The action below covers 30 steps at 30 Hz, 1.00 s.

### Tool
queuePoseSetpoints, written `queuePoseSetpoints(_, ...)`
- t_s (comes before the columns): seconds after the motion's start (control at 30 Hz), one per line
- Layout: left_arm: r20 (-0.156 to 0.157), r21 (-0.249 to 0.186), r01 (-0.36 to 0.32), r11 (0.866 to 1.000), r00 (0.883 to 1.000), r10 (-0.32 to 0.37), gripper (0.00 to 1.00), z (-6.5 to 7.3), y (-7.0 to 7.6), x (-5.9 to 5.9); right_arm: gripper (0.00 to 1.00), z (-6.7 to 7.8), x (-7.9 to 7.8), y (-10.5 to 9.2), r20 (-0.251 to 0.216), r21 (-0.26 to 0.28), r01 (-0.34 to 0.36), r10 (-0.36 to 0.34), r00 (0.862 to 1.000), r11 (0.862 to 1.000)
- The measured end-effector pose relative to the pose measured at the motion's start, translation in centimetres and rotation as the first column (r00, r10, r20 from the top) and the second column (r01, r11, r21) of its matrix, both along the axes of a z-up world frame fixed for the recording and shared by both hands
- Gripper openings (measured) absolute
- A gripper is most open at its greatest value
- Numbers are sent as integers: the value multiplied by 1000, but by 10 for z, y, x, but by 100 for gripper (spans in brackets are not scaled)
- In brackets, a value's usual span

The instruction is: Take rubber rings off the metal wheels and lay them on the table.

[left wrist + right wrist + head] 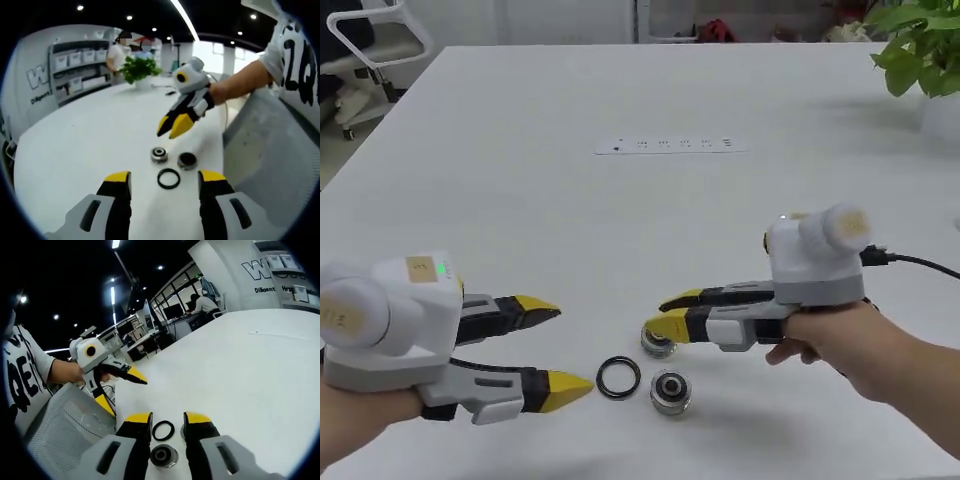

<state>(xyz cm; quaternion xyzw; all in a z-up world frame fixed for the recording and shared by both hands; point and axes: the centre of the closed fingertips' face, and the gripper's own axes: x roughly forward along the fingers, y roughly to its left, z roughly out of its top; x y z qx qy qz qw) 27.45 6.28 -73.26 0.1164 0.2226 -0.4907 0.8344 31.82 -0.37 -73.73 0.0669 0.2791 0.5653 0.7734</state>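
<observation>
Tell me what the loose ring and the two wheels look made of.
Ring: likely rubber, matte black, no glint.
Nearer wheel: probably steel, bright silvery rim with highlights, dark centre.
Farther wheel: same silvery metal look.

My tabletop [620,230] is smooth, matt white. The rubber ring [618,378] lying on it is dull black. The near metal wheel [669,391] and far metal wheel [657,346] gleam silver, with darker centres. My left hand-held gripper [570,346] and right hand-held gripper [658,314] have faintly glossy white plastic shells, black jaws and yellow tips.
</observation>
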Motion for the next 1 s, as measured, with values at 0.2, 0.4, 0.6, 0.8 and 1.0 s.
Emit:
queuePoseSetpoints(0.2,6,-7,0,1000,1000,0,56,8,1,-3,27,12,2,-15,45,0,36,-36,998,999)
queuePoseSetpoints(0.4,17,-15,-11,1000,1000,11,56,16,4,-6,33,21,-7,-28,89,-14,49,-47,995,999)
queuePoseSetpoints(0.6,21,-12,-27,1000,999,27,57,17,10,-11,37,22,-21,-42,123,-36,55,-50,991,998)
queuePoseSetpoints(0.8,21,-5,-47,999,999,47,57,16,19,-15,42,19,-31,-57,149,-62,66,-56,987,996)
queuePoseSetpoints(1.0,18,-15,-70,997,997,70,57,17,26,-21,45,20,-38,-69,171,-70,86,-73,983,994)
